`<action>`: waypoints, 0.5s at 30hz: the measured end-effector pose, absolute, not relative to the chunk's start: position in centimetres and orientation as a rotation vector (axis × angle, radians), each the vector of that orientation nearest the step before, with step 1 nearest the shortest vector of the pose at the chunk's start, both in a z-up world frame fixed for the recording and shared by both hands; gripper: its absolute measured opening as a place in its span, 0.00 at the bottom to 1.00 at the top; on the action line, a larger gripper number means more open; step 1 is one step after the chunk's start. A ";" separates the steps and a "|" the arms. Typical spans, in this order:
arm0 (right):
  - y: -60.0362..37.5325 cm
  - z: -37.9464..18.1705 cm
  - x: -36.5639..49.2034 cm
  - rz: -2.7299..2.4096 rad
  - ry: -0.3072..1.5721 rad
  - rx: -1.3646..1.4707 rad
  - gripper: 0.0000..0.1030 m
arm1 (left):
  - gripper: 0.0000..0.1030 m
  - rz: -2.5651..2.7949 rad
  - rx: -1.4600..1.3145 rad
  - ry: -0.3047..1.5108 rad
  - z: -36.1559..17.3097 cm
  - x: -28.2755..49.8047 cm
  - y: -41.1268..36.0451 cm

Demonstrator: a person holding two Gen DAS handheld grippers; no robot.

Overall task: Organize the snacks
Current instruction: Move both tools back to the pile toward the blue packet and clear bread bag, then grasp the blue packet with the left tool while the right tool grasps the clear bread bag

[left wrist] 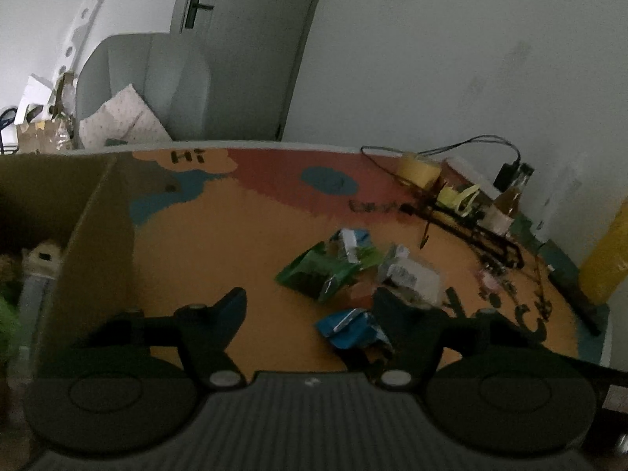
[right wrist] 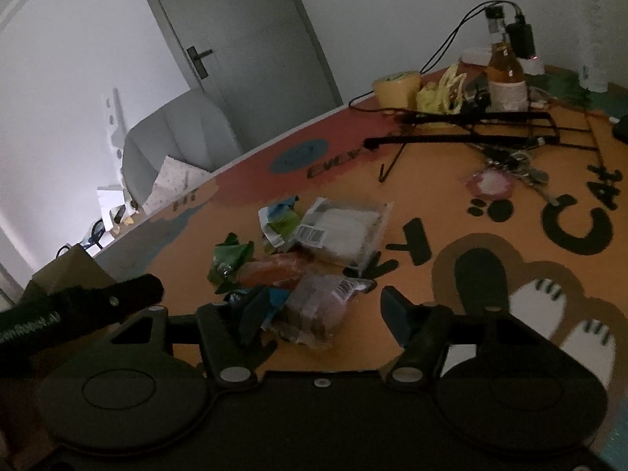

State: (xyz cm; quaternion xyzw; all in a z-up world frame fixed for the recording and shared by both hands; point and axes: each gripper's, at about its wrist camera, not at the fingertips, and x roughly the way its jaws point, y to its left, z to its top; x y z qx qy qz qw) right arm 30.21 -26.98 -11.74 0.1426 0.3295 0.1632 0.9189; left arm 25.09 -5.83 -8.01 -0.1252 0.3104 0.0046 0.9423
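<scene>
Both tools are hovering over the snack pile mid-desk, the left tool (left wrist: 310,306) and the right tool (right wrist: 325,306) each spread wide, pinching nothing. The right one is straddling a clear pack (right wrist: 314,310): looks light, crinkly, slippery, best pinched at a crimped end. The box (left wrist: 90,212) is waiting at the desk's left edge.

The left hand-held gripper (left wrist: 308,306) hangs spread above snack packets (left wrist: 353,271) mid-surface (left wrist: 235,235); a cardboard box (left wrist: 78,235) stands at its left edge.
</scene>
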 end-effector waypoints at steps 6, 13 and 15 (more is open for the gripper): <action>-26.1 -12.6 31.5 0.307 0.673 0.263 0.62 | 0.63 0.014 -0.269 0.651 -9.2 26.5 -5.8; -26.3 -12.9 31.5 0.285 0.689 0.215 0.52 | 0.63 -0.003 -0.273 0.668 -9.9 28.1 -6.4; -26.8 -12.9 31.3 0.263 0.689 0.212 0.51 | 0.63 -0.011 -0.278 0.670 -10.0 28.3 -6.7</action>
